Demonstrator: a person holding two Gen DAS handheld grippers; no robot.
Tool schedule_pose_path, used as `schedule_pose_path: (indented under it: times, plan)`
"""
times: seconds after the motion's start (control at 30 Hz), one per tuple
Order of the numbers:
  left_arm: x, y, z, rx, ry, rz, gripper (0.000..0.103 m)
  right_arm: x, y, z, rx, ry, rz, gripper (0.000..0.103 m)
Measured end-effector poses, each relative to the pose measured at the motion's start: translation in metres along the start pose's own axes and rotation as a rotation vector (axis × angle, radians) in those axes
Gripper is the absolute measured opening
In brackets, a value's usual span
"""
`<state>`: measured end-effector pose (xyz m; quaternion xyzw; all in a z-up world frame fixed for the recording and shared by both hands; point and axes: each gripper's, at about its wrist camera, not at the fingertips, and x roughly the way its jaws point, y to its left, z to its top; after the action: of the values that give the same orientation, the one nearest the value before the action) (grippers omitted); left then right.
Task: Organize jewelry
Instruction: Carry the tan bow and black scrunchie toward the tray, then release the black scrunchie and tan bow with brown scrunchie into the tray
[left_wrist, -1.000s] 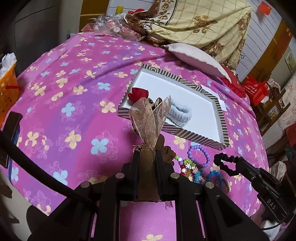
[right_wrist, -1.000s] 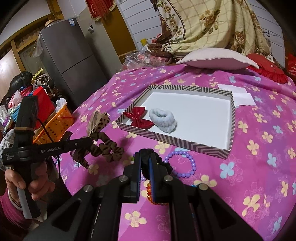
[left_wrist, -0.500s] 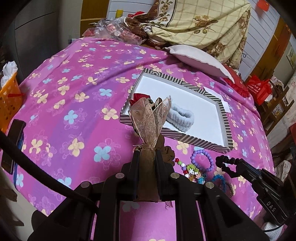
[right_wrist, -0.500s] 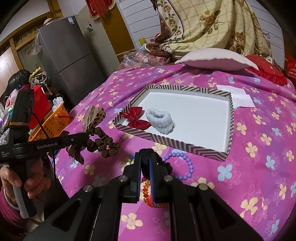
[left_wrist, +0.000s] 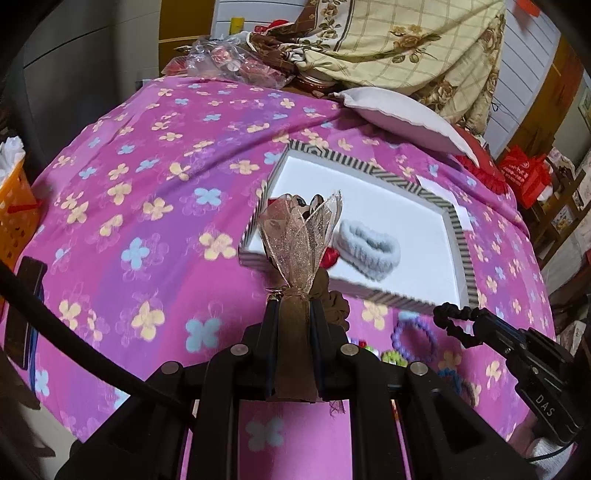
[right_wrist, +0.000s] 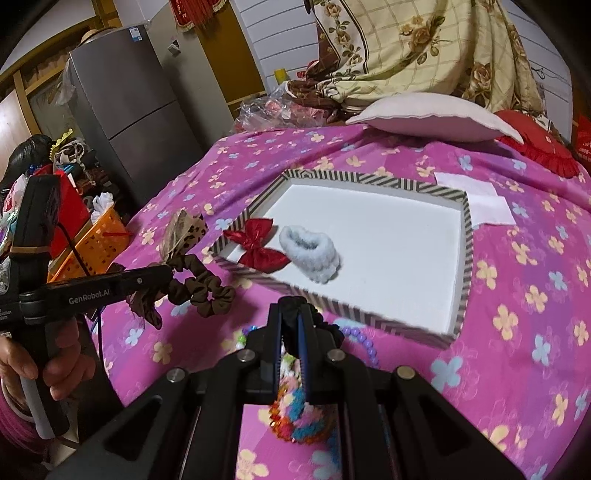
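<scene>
— left gripper (left_wrist: 293, 314)?
— pinched on a brown scrunchie (right_wrist: 201, 282) with a sheer gold ribbon bow (left_wrist: 301, 236), held clear above the pink flowered bedspread (left_wrist: 147, 184), just at 9 o'clock of the striped tray (right_wrist: 465, 258).
— right gripper (right_wrist: 291, 317)?
— pressed together on a black scrunchie (left_wrist: 456, 319), hanging near the tray's 6 o'clock rim.
— inside the tray?
— red bow (right_wrist: 258, 245) and fluffy pale blue scrunchie (right_wrist: 312, 254), touching, toward its 8 o'clock corner.
— still on the bedspread?
— purple bead bracelet (right_wrist: 362, 341) at 6 o'clock of the tray, plus a multicoloured bead pile (right_wrist: 299, 421) under the right gripper.
— behind?
— pillow (right_wrist: 432, 116) at 12 o'clock, white paper (right_wrist: 480, 201) at 2 o'clock.
</scene>
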<state>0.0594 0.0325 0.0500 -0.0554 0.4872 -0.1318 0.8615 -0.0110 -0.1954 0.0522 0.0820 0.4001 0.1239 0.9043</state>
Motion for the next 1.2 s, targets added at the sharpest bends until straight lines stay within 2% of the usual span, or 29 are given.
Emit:
schedule_pose_path:
  times: [0.27,0.47,0.63,0.77,0.9,1.03,1.1,1.2]
  plan:
    - [0.031,0.002,0.042,-0.044,0.049,-0.035,0.037,0.027,-0.015,0.034,-0.008,0.010,-0.030,0.008]
    - [0.057,-0.002,0.076,-0.056,0.031,0.004,0.036,0.058,-0.036,0.061,0.025,0.027,-0.062,0.008]
    - [0.091,-0.005,0.103,-0.089,0.062,-0.023,0.037,0.092,-0.051,0.082,0.047,0.053,-0.094,0.008]
    - [0.121,-0.011,0.116,-0.087,0.093,-0.056,0.037,0.123,-0.056,0.095,0.052,0.081,-0.114,0.008]
    - [0.143,-0.013,0.121,-0.077,0.107,-0.024,0.037,0.149,-0.056,0.099,0.058,0.114,-0.105,0.008]
    - [0.157,-0.011,0.119,-0.071,0.128,0.010,0.037,0.168,-0.057,0.095,0.093,0.157,-0.059,0.009]
    - [0.160,-0.009,0.117,-0.068,0.131,0.018,0.037,0.173,-0.059,0.092,0.114,0.173,-0.035,0.012]
    - [0.159,-0.008,0.115,-0.072,0.128,0.022,0.038,0.173,-0.063,0.089,0.144,0.182,-0.005,0.027]
